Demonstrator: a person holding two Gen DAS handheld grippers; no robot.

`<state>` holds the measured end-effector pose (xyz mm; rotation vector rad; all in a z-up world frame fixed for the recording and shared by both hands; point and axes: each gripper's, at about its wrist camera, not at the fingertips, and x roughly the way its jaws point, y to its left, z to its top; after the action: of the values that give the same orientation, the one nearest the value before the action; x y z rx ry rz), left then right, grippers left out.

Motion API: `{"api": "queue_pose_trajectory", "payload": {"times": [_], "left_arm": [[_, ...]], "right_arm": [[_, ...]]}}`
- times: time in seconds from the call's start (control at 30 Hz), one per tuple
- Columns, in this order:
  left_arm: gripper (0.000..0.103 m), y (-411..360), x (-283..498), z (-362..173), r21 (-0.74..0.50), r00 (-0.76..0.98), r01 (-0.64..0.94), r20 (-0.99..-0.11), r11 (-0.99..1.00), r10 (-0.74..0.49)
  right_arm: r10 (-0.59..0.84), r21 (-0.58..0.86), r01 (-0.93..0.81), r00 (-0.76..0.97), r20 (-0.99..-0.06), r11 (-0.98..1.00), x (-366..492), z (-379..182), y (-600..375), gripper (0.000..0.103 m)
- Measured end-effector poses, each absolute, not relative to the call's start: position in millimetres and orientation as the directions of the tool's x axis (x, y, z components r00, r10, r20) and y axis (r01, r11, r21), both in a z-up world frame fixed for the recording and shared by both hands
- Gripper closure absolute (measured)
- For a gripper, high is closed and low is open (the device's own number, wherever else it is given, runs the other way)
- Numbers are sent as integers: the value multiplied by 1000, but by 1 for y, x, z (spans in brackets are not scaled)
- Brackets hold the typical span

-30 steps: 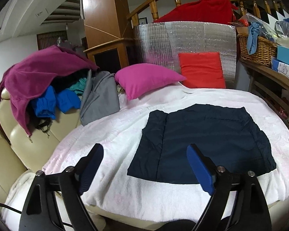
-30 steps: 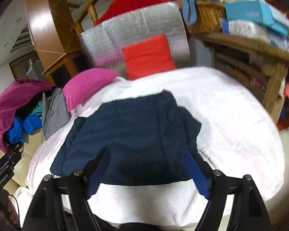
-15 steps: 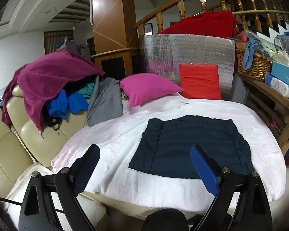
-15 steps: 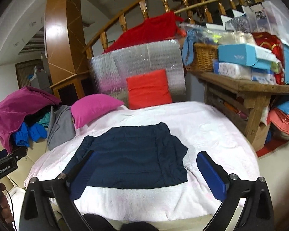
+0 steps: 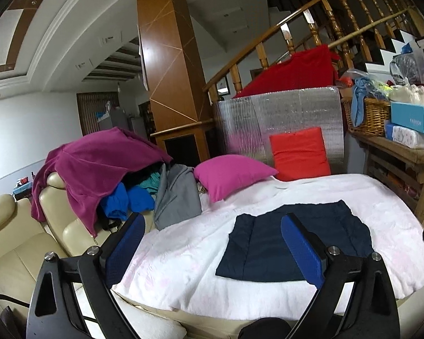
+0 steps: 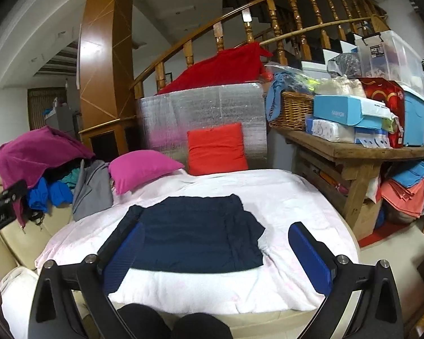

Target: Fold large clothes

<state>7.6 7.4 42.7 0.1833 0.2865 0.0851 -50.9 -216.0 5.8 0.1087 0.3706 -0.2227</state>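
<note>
Wooden pillar, stair railing, cream sofa

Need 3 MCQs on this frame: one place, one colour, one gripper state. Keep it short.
1. Where does the folded navy garment lie?
A. on the white blanket
B. on the wooden side table
C. on the clothes pile

2. What colour is the cushion leaning on the silver foil panel?
A. magenta
B. red
C. grey

3. How do the left gripper and right gripper stand?
A. both shut on cloth
B. one open, one shut
C. both open, holding nothing

A: it lies flat on the blanket. B: the magenta pillow lies in front instead. C: the blue pads are spread, with nothing between them.
</note>
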Motion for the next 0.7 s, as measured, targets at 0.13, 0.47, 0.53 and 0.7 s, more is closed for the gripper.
{"api": "queue_pose_trajectory", "payload": {"times": [0.13, 0.47, 0.53, 0.7], "left_arm": [[3, 9, 4, 45, 188, 959, -77, -254, 979, 124], [3, 10, 4, 44, 183, 957, -72, -264, 980, 120], [3, 11, 4, 44, 179, 957, -69, -267, 981, 116], [3, 12, 6, 42, 176, 954, -66, -278, 982, 114]], "right_arm": [[-194, 44, 226, 909, -370, 973, -52, 6, -206, 0], [-171, 34, 200, 902, -396, 979, -45, 1, -198, 0], [-170, 34, 199, 902, -396, 979, -45, 1, -199, 0], [-171, 36, 201, 902, -396, 979, -44, 1, -198, 0]]}}
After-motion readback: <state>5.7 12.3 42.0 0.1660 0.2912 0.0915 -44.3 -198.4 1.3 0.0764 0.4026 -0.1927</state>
